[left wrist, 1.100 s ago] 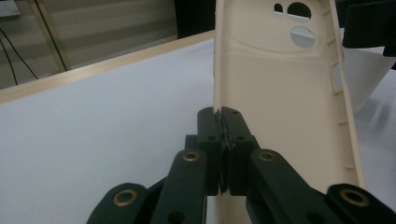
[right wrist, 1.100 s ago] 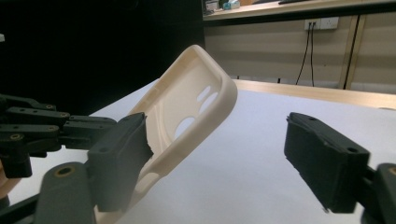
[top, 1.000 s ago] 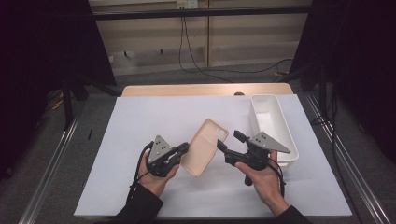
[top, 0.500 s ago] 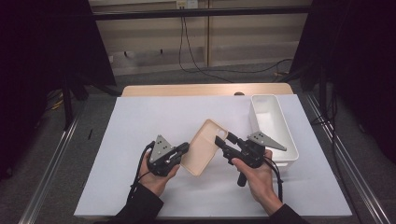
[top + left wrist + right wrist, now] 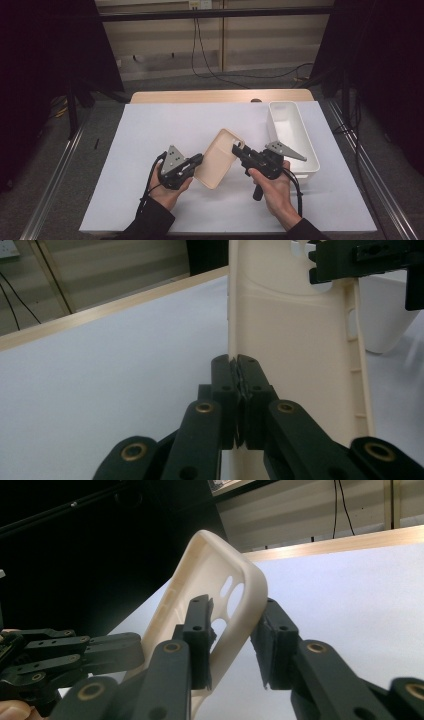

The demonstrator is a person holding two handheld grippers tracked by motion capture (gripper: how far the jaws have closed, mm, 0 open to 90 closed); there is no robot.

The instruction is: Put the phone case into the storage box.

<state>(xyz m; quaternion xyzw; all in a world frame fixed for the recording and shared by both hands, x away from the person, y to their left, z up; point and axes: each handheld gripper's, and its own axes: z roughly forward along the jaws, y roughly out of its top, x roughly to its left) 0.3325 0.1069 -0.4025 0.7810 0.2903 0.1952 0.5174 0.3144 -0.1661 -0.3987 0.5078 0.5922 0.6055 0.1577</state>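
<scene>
From the high view, the cream phone case point(image 5: 216, 159) hangs above the white tabletop point(image 5: 150, 125) between both tools, long axis slanting from the left tool point(image 5: 199, 161) up to the right tool point(image 5: 236, 149). The white bin point(image 5: 310, 160) at right looks empty.

In the left gripper view, the left tool's jaws are clamped on the case's edge.

In the right gripper view, the right tool's jaws straddle the camera-hole corner and have just been closing; pads apparently not yet pressing.

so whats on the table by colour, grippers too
cream: 1, the phone case
white: 2, the bin and the sheet covering the table
black: 2, the left gripper and right gripper, both at the phone case
total: 5
</scene>
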